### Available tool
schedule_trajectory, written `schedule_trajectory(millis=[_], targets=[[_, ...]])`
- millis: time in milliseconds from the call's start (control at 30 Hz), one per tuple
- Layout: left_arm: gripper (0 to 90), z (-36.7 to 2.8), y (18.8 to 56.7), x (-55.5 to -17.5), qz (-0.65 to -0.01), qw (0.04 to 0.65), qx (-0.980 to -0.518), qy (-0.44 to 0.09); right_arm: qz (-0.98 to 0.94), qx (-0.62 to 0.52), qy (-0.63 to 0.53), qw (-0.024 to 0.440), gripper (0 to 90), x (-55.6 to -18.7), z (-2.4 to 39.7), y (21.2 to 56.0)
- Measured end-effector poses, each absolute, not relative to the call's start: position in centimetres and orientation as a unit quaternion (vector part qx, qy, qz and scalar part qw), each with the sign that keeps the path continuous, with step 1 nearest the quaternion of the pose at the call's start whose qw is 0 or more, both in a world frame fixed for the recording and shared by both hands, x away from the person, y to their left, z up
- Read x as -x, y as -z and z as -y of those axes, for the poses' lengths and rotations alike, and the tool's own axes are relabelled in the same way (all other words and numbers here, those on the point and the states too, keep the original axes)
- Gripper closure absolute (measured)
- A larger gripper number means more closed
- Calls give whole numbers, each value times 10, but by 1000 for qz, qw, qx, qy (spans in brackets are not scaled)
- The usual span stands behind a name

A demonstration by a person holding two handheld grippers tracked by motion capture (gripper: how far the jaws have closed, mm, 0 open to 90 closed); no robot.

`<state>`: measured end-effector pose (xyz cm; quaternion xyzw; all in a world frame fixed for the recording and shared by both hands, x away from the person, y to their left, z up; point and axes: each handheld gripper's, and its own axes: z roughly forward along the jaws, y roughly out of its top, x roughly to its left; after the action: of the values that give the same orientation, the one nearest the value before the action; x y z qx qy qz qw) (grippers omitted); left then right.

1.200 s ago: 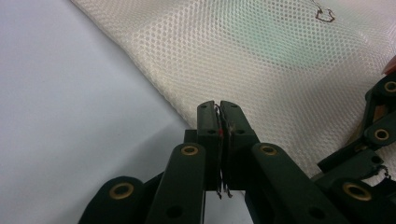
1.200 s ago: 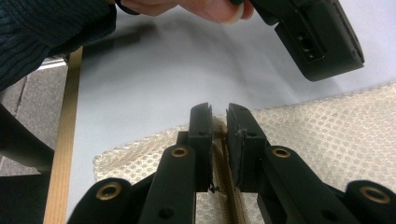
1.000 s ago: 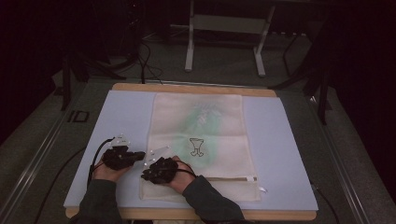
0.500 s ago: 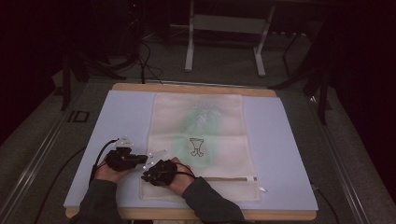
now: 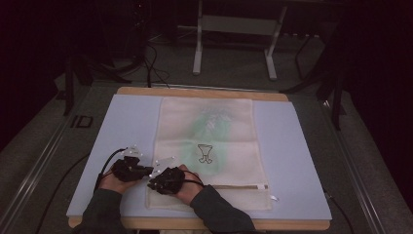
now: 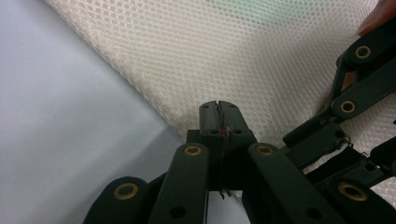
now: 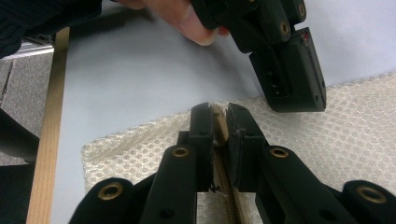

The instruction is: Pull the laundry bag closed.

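Lying flat on the blue mat [image 5: 122, 126], the mesh bag [image 5: 229, 161] runs from the far side of the table [image 5: 204, 91] almost to the near edge. Its weave is pale cream, and through it a green shape shows in the far half; what that thing is cannot be told. A small dark printed figure sits near the bag's middle. A zip [image 5: 238, 186] runs across the near end, with a white pull at its right.

Both grippers are at the bag's near left corner, close beside each other. The left gripper [image 5: 148, 170] comes in from the mat side; its jaws are closed, and in the left gripper view [image 6: 219, 106] they press together on the bag's left edge, where mesh meets mat. Those jaws have just been closing, with the mesh edge between them. The right gripper [image 5: 155, 185] sits just to the right of it, over the bag's corner. In the right gripper view [image 7: 219, 109] its jaws are clamped on the zip's end, the tape running down between them. These too have just been closing on that zip. The left gripper's black tip shows there just beyond, resting on the mesh, a fingertip [image 7: 196, 28] behind it
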<state>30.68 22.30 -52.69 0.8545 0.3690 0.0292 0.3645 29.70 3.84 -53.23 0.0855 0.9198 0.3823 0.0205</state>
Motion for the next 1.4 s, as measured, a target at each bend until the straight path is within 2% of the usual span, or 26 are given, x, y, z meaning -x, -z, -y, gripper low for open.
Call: schedule_trajectory(millis=[300,500,867,1400], targets=[[894,-221,528,-303,-362,353,-862,-27,-921,-82,-380,30,817,-295,-39,533],[896,-217,527,-301,-355,337,-871,-46,-921,-85,-380,23,818,-297,-38,533],[900,-216,525,-301,-352,325,-876,-50,-922,-89,-378,15,821,-297,-31,532],[899,-222,525,-302,-362,328,-871,-57,-927,-85,-365,23,822,-297,-29,531]])
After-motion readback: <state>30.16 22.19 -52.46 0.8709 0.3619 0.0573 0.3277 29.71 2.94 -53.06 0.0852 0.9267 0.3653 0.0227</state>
